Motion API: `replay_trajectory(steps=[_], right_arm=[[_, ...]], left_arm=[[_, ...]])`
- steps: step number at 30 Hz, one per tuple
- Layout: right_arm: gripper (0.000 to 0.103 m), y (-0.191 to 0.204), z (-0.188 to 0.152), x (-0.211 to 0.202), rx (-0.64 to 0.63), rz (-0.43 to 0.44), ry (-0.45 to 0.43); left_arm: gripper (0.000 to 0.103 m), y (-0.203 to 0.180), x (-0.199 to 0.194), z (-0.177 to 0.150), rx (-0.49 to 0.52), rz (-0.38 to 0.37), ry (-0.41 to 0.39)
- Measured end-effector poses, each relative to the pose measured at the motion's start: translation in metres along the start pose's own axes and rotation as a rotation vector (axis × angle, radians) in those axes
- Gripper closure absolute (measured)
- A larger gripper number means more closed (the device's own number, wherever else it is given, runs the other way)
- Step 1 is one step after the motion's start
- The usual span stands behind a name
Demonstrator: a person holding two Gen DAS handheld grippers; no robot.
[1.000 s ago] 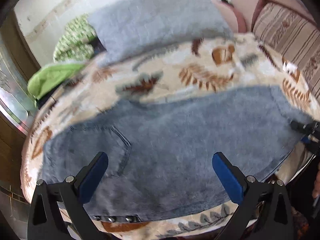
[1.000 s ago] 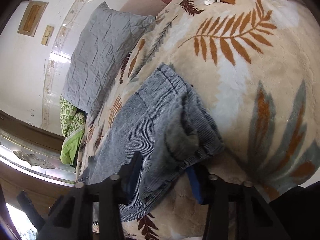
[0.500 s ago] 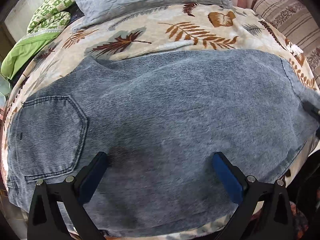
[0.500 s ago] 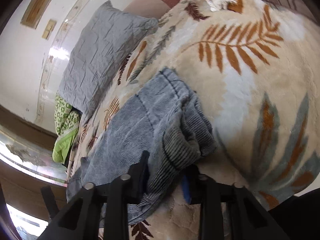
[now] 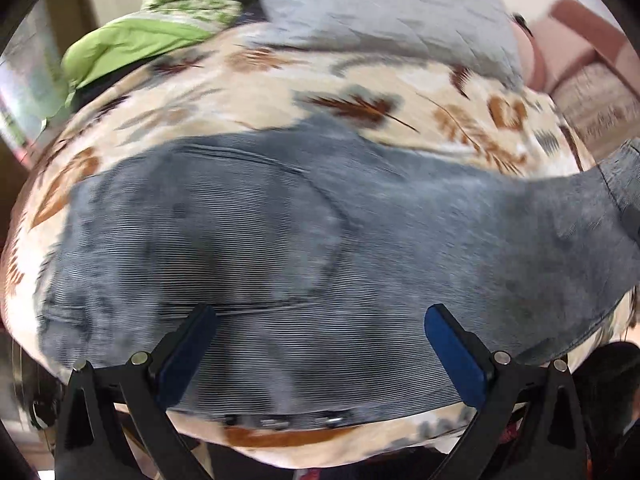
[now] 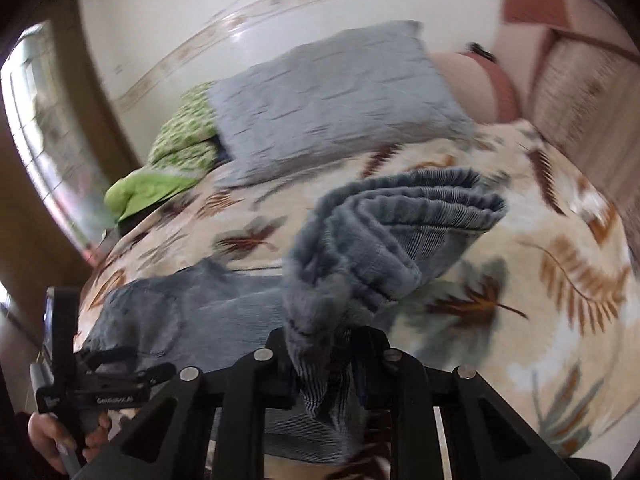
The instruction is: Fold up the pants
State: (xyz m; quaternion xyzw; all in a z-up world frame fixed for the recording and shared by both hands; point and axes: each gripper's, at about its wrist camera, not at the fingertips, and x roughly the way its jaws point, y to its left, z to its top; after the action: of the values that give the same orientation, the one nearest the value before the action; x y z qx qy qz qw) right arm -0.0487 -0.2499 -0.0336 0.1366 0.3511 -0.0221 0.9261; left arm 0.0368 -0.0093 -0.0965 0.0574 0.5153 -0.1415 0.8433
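1. Step in hand, as I read it: first fold, the leg end being carried over toward the waist. The grey corduroy pants [image 5: 248,248] lie across the near edge of the bed [image 5: 280,80], on the leaf-print blanket [image 6: 560,280]; the waist end with the back pocket [image 5: 224,216] sits toward the bed's left side.
2. Right tongs [image 6: 326,364]: jaws closing, pinching a bunch of the leg-end fabric [image 6: 384,232]. That end is lifted clear of the blanket and hangs in folds.
3. Left tongs [image 5: 320,344]: spread wide, hovering over the seat area below the pocket, nothing between the pads [image 5: 452,352]. Contact with the cloth can't be judged.
4. The grey pillow [image 6: 332,100] and green bedding [image 6: 160,184] sit at the far side, well apart from the pants.
5. Next move needs: bring the lifted end over to the waistband edge, line up hems with waist, left tongs pinning the waist end so it doesn't drag.
6. Risk: the bunched grip may lay the leg down twisted; smooth after release.
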Motion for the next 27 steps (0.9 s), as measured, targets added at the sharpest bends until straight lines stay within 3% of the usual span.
replay_trajectory(steps=[2,7,10,11,12,14,17,21,24,27], right_arm=[[0.082,0.026,-0.004,0.009,-0.057,0.048,0.034],[0.076,0.085,-0.038,0.066,-0.194,0.101,0.29],[0.053,0.093,-0.07,0.103,-0.236,0.169,0.439],[0.044,0.092,-0.08,0.107,-0.253,0.174,0.44],[0.043,0.093,-0.083,0.102,-0.275,0.182,0.398],[0.034,0.089,-0.088,0.094,-0.294,0.22,0.405],[0.034,0.074,-0.085,0.078,-0.254,0.278,0.387],[0.034,0.033,-0.065,0.047,-0.1,0.371,0.288],[0.034,0.0,-0.049,0.028,-0.011,0.328,0.205],[0.039,-0.014,-0.043,0.035,0.041,0.295,0.192]], left_arm=[[0.0,0.019,-0.005,0.002,-0.026,0.018,-0.018],[0.0,0.055,-0.019,0.004,-0.077,0.075,-0.057],[0.0,0.067,-0.021,0.002,-0.093,0.095,-0.06],[0.0,0.068,-0.021,0.002,-0.092,0.094,-0.057],[0.0,0.067,-0.02,0.001,-0.088,0.092,-0.056],[0.0,0.062,-0.019,0.002,-0.075,0.093,-0.052],[0.0,0.049,-0.019,0.004,-0.05,0.068,-0.054],[0.0,0.018,-0.019,0.005,0.042,0.038,-0.05],[0.0,-0.006,-0.015,0.012,0.113,0.024,-0.057],[0.0,-0.022,-0.005,0.026,0.137,0.025,-0.058]])
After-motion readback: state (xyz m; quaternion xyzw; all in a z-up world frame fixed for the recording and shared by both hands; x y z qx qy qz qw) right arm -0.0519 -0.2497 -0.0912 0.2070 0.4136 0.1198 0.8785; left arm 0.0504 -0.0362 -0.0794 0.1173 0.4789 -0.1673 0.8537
